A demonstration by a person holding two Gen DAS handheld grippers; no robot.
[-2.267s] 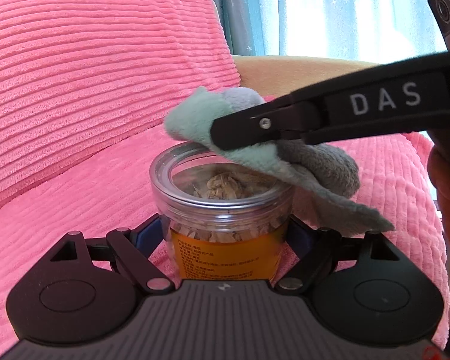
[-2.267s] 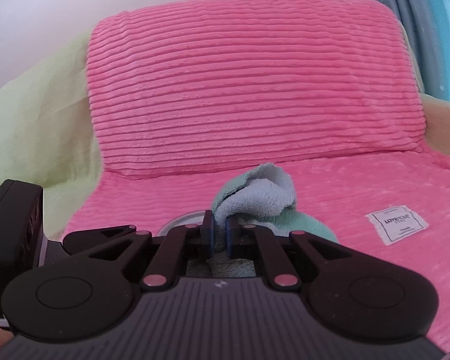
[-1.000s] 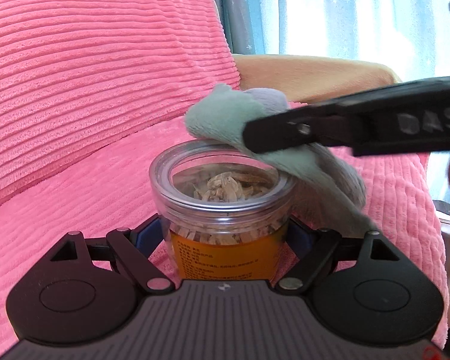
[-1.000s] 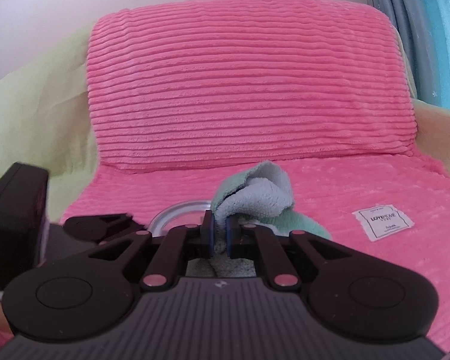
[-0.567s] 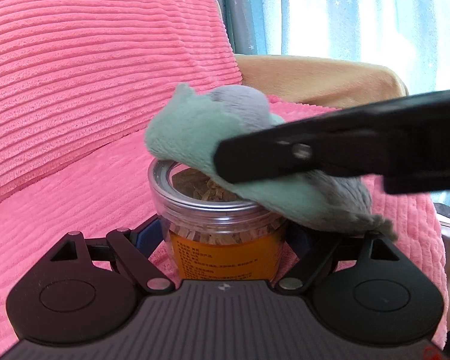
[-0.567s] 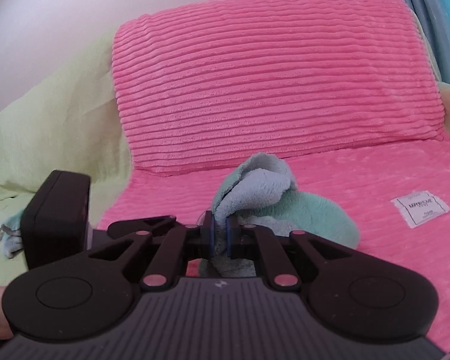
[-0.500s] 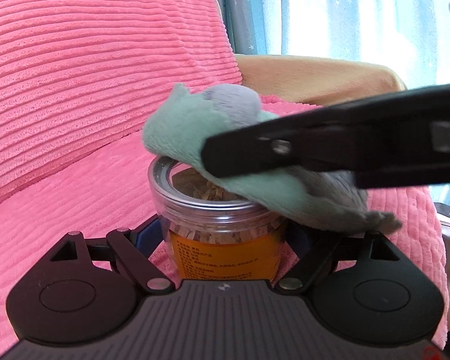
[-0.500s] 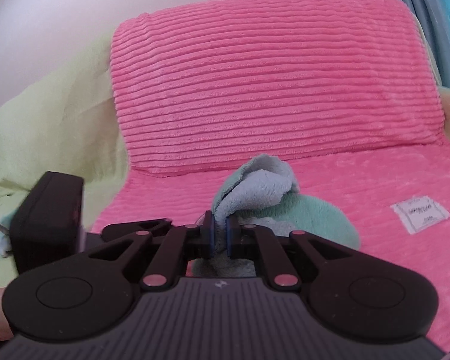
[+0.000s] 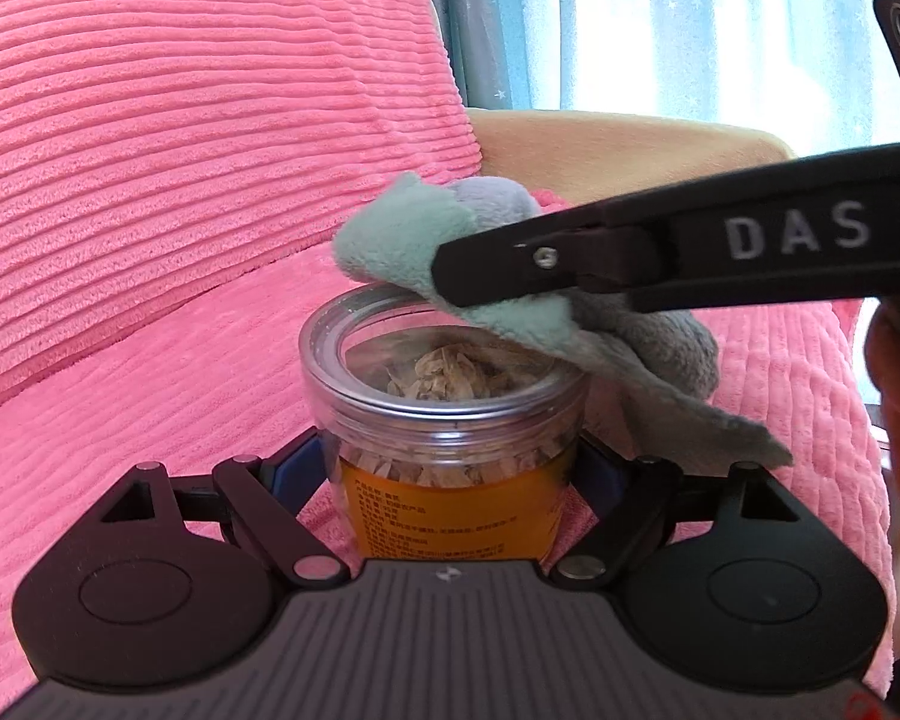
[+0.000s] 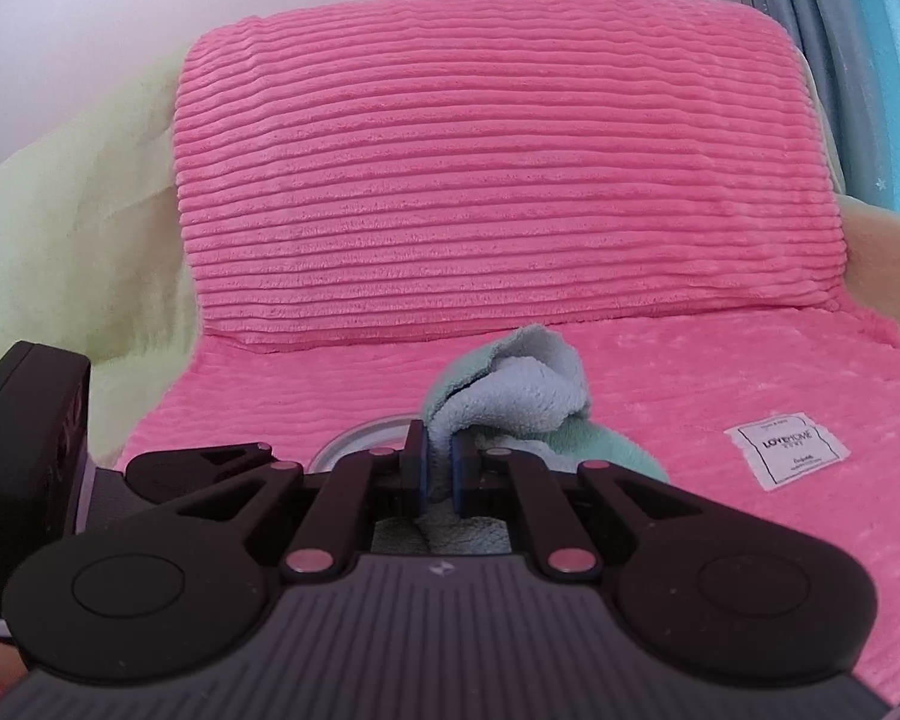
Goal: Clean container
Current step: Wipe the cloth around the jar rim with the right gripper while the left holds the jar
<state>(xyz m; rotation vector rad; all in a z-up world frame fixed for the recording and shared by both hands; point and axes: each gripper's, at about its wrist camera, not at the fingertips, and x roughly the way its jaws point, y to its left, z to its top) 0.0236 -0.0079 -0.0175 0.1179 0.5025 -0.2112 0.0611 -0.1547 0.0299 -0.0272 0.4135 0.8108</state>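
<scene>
Container (image 9: 450, 420), a clear round jar with an orange label and pale dried flakes inside, stood upright over the pink ribbed seat cushion (image 9: 150, 396). Left gripper (image 9: 450, 474) had its jaws clamped on the jar's sides, blue pads against the plastic. Right gripper (image 10: 439, 468) had its jaws closed on a folded teal-and-grey cloth (image 9: 426, 240), which lay against the far right of the jar's rim and hung down its right side. White fabric tag (image 10: 786, 447) lay on the cushion to the right.
</scene>
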